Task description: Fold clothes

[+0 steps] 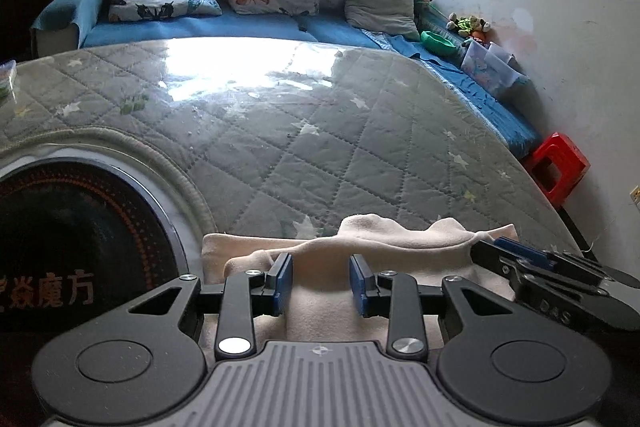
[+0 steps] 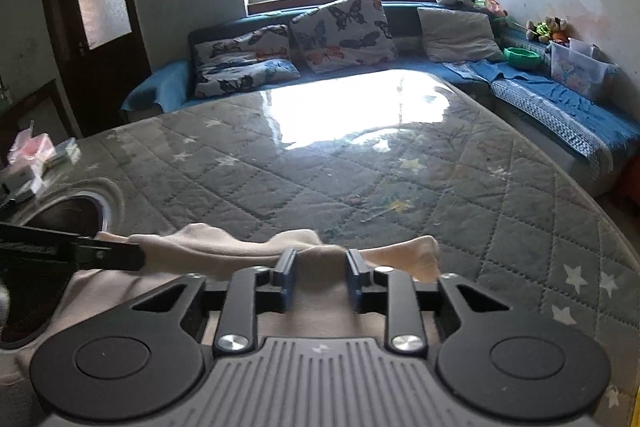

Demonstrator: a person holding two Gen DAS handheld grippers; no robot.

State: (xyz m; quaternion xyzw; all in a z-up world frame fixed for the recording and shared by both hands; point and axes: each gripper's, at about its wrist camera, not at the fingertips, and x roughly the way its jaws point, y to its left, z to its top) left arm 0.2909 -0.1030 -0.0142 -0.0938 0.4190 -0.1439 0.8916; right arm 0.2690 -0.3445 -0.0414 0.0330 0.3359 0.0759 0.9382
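A cream fleece garment (image 1: 360, 247) lies bunched at the near edge of the grey quilted table cover (image 1: 304, 131). My left gripper (image 1: 320, 285) is open, its blue pads either side of a raised fold of the cloth. My right gripper (image 2: 318, 279) is also open, straddling a fold of the same garment (image 2: 248, 247). The right gripper shows in the left wrist view (image 1: 552, 275) at the right, and the left gripper shows in the right wrist view (image 2: 72, 251) at the left. Both sit low over the cloth.
A round black heater panel (image 1: 60, 251) is set into the table at the left. A blue sofa (image 2: 560, 107) with butterfly cushions (image 2: 344, 31) runs behind and to the right. A red stool (image 1: 560, 167) stands by the wall. Small packets (image 2: 32, 155) lie at far left.
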